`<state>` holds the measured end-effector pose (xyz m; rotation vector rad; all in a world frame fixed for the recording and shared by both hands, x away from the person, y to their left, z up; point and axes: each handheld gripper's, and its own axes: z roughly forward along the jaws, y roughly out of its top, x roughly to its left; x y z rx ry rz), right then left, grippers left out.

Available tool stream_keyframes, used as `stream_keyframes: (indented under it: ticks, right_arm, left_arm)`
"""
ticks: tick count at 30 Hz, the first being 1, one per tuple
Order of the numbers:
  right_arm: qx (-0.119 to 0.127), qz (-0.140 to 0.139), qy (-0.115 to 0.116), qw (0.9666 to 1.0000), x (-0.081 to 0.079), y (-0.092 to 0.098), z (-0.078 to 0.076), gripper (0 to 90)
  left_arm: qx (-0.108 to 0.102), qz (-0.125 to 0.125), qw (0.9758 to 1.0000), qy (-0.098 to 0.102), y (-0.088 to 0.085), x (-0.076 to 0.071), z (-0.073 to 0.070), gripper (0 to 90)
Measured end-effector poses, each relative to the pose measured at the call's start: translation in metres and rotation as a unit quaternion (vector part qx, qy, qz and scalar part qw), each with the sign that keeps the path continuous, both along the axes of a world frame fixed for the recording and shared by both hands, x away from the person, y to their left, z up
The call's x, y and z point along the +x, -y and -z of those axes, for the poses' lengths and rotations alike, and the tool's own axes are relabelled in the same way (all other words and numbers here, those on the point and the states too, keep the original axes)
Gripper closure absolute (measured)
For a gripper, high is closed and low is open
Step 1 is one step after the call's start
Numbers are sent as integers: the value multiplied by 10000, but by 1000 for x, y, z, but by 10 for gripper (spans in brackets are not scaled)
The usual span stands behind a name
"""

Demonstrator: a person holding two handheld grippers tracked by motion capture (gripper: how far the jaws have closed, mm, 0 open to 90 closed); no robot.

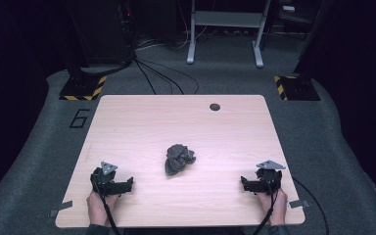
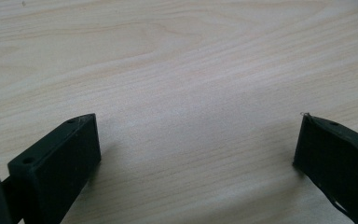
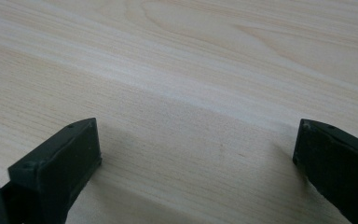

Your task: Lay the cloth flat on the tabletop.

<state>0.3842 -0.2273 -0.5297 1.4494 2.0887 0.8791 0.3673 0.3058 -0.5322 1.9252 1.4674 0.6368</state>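
Left gripper [image 1: 119, 185] jaws wide apart, bare wood between them. Right gripper [image 1: 253, 185] the same, jaws apart over bare wood. Both sit low by the counter's [image 1: 142, 122] near edge, at opposite near corners, a hand behind each. Crumpled dark cloth [image 1: 178, 158] mid-counter, between the two, well apart from both.

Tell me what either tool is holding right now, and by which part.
Nothing is held. The left tool and the right tool both rest open on the table, with bare wood between their jaws. The crumpled dark cloth lies untouched between them.
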Motion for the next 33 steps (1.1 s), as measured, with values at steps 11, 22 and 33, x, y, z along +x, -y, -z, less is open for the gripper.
stream_keyframes:
  ticks: [11, 22, 33]
  right_arm:
    - [5, -10, 14, 10000, 0, 0, 0, 4]
    - [5, -14, 16, 10000, 0, 0, 0, 5]
    - [5, -12, 15, 10000, 0, 0, 0, 6]
  left_arm:
    - [13, 126, 9999, 1, 1, 1, -2, 0]
    - [-98, 541, 9984, 93, 21, 4, -17, 1]
    - [-185, 1002, 9945, 235, 51, 13, -32, 0]
